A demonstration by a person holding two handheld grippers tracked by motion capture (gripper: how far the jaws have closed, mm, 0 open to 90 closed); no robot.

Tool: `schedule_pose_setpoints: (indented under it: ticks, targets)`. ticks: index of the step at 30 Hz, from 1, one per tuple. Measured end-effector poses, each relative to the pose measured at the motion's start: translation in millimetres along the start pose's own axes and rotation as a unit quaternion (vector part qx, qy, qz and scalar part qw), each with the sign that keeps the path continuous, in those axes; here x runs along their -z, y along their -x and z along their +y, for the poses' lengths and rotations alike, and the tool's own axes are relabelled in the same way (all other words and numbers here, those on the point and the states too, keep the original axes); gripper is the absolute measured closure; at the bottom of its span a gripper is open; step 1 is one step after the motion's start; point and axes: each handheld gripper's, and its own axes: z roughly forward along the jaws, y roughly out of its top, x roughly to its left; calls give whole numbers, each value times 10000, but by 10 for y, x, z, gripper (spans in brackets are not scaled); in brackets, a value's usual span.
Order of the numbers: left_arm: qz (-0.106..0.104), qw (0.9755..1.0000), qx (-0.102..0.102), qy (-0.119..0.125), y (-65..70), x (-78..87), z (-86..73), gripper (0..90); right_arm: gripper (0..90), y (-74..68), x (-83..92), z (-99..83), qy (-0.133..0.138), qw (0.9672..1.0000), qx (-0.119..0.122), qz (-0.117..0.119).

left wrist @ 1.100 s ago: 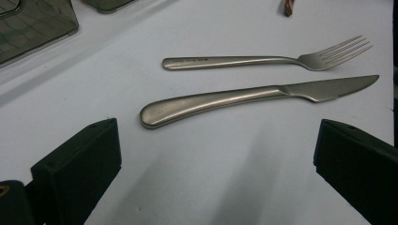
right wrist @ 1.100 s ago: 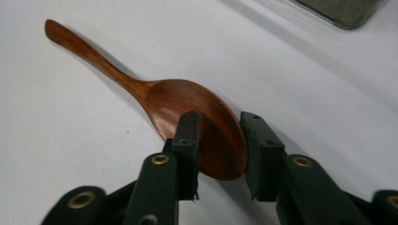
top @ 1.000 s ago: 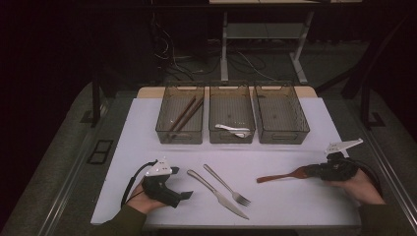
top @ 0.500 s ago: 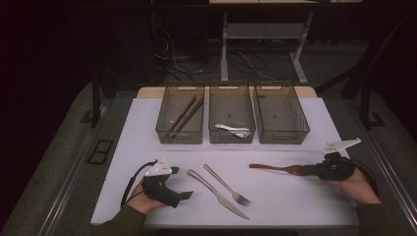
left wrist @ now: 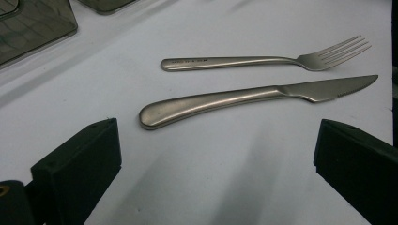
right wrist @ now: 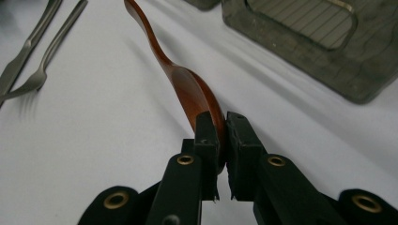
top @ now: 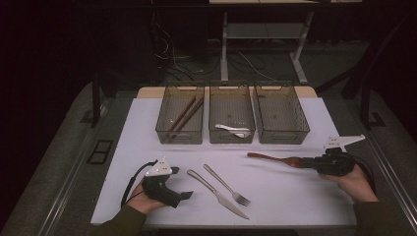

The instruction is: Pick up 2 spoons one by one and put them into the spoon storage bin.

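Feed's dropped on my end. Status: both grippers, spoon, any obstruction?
Right gripper shut on brown wooden spoon, by its bowl. Left gripper open, holding nothing. Steel knife and steel fork lie apart from the spoon.

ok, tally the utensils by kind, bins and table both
Chopsticks: 2, left bin
White utensil: 1, middle bin, kind unclear
Knife: 1, on table
Fork: 1, on table
Wooden spoon: 1, gripped by the bowl in the right tool
Total: 6

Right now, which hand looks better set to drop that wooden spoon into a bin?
The right: its fingers already clamp the wooden spoon, near the rightmost bin. The left gripper sits open by the knife.
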Motion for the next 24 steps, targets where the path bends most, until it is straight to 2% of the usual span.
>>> schedule_pose_setpoints:
  ticks: [10, 15, 24]
  targets:
    - [-9, 10000, 4, -6, 5, -3, -1, 2, 831, -84, 43, 182, 263, 9996, -38, -87]
    - [-9, 10000, 4, -8, 4, -2, -1, 2, 832, -117, 44, 270, 311, 9994, 2, -124]
    - [-8, 10000, 8, -5, 4, -1, -2, 2, 831, -123, 43, 426, 415, 9986, -87, -312]
